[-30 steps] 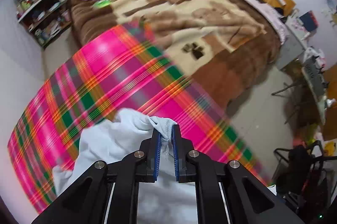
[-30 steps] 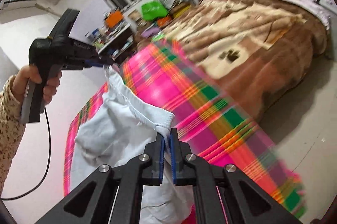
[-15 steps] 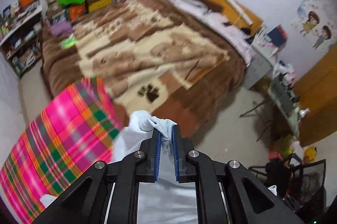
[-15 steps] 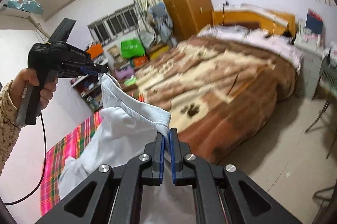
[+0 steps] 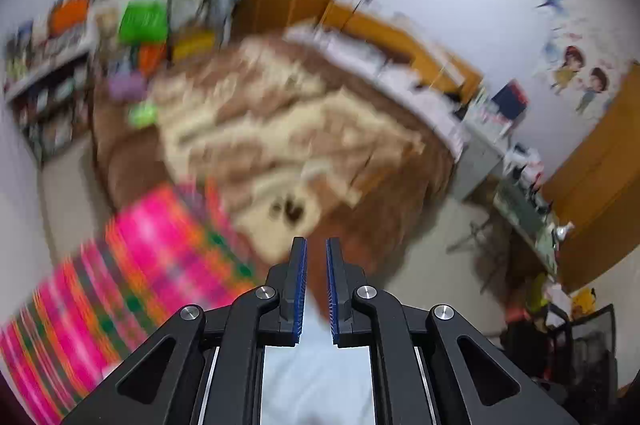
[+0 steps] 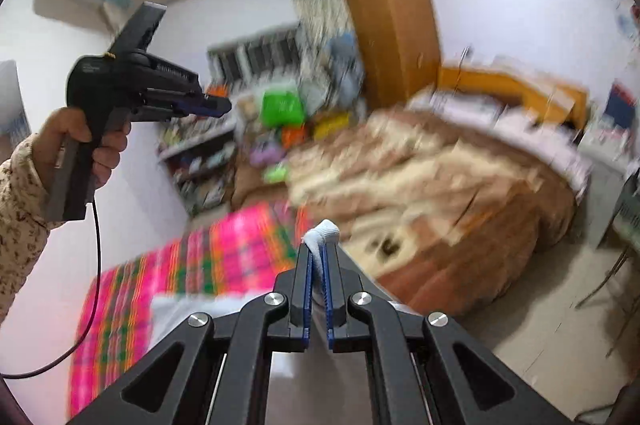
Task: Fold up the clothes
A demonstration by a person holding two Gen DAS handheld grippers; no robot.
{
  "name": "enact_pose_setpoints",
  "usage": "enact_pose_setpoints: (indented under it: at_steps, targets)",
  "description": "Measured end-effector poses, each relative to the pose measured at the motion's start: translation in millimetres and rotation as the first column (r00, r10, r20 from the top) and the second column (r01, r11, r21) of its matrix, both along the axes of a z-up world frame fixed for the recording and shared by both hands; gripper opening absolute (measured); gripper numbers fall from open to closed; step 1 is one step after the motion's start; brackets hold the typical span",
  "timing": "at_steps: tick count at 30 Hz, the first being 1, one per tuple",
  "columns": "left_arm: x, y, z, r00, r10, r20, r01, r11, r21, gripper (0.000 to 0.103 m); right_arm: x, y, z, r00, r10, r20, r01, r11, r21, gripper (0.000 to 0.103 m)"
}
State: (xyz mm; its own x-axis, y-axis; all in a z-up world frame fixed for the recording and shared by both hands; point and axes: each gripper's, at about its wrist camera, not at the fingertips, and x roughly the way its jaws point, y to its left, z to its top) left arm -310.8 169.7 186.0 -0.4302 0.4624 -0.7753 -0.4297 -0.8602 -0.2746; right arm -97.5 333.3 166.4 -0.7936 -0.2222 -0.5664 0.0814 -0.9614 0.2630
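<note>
Bedding dominates both views: a thick brown-and-cream fleece blanket (image 5: 288, 129) covers the bed, plush and rumpled. At the blanket's near end lies a pink plaid cloth (image 5: 132, 273), flat and thin, crossed with green and orange stripes. Just short of the blanket, over the plaid cloth, hangs the white garment (image 6: 188, 309), a soft knit with a ribbed hem; only one corner of it is held, and no fold shows in it, so the folding looks barely begun, with spreading and every crease left to do. The right gripper (image 6: 317, 261) pinches that ribbed edge between its blue-padded fingers. The left gripper (image 5: 316, 257), raised above the plaid cloth, has its ridged blue pads slightly parted with nothing between them; white fabric shows beneath its frame.
</note>
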Motion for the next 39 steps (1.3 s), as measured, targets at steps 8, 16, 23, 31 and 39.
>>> enact_pose_setpoints:
  at_steps: [8, 16, 23, 31, 39]
  targets:
    - [44.7, -132.5, -121.0, 0.959, 0.114, 0.260, -0.111, 0.993, -0.025, 0.010, 3.1, -171.2, -57.4, 0.931, 0.345, 0.119, -0.332, 0.936, -0.117, 0.005]
    - [113.0, -277.8, -153.1, 0.932, 0.266, 0.244, -0.237, 0.961, -0.143, 0.012, 53.1, -358.4, -110.9, 0.693, 0.697, 0.185, -0.677, 0.717, -0.166, 0.006]
    - [157.9, -361.7, -178.8, 0.893, 0.353, 0.278, -0.318, 0.934, -0.166, 0.025, 110.3, -480.5, -158.3, 0.420, 0.873, 0.248, -0.857, 0.472, -0.209, 0.008]
    - [198.7, -377.4, -209.9, 0.877, 0.376, 0.298, -0.329, 0.924, -0.195, 0.033, 128.9, -487.8, -188.3, 0.376, 0.863, 0.337, -0.866, 0.457, -0.203, 0.035]
    - [228.2, -328.1, -240.3, 0.909, 0.303, 0.288, -0.259, 0.949, -0.181, 0.037, 64.8, -328.0, -164.8, 0.751, 0.577, 0.322, -0.592, 0.804, -0.059, 0.039]
